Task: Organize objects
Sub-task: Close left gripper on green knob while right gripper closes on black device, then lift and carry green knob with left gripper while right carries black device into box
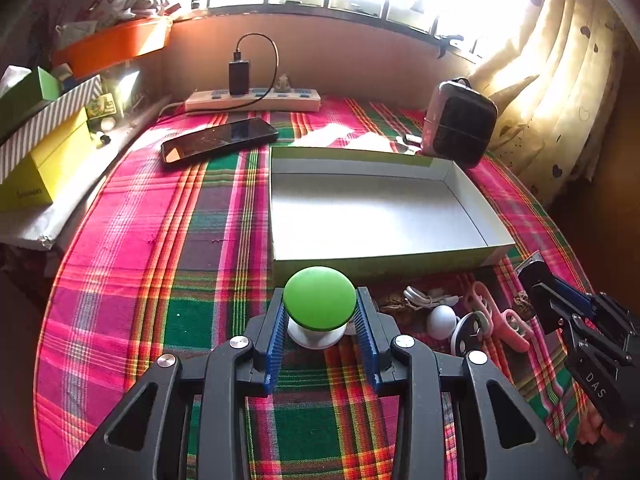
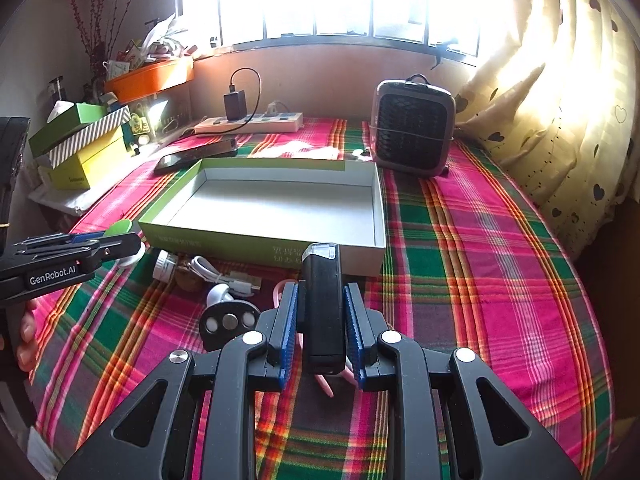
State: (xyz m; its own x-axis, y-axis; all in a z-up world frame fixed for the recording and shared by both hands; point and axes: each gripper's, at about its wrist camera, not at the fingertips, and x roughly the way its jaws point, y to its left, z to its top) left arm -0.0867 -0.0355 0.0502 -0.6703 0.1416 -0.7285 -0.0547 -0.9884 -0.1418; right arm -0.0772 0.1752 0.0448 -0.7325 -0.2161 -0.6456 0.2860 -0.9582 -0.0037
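My left gripper [image 1: 320, 316] is shut on a green-capped white knob [image 1: 319, 298], held just in front of the near wall of the empty green-and-white box [image 1: 380, 216]. My right gripper [image 2: 320, 308] is shut on a black stick-shaped device with a clear end [image 2: 322, 304], held near the box's [image 2: 280, 208] front right corner. On the cloth by the box lie a white cable [image 2: 224, 276], a white ball [image 1: 441, 321], a black round disc [image 2: 228, 322], pink scissors [image 1: 500, 320] and a white cap [image 2: 164, 265].
A phone [image 1: 218, 140] lies behind the box on the plaid cloth. A power strip with charger [image 1: 252, 100] sits at the back wall. A small fan heater [image 2: 412, 132] stands at the back right. Stacked boxes [image 1: 36, 148] and an orange tray [image 1: 116, 42] are at the left. Curtain at right.
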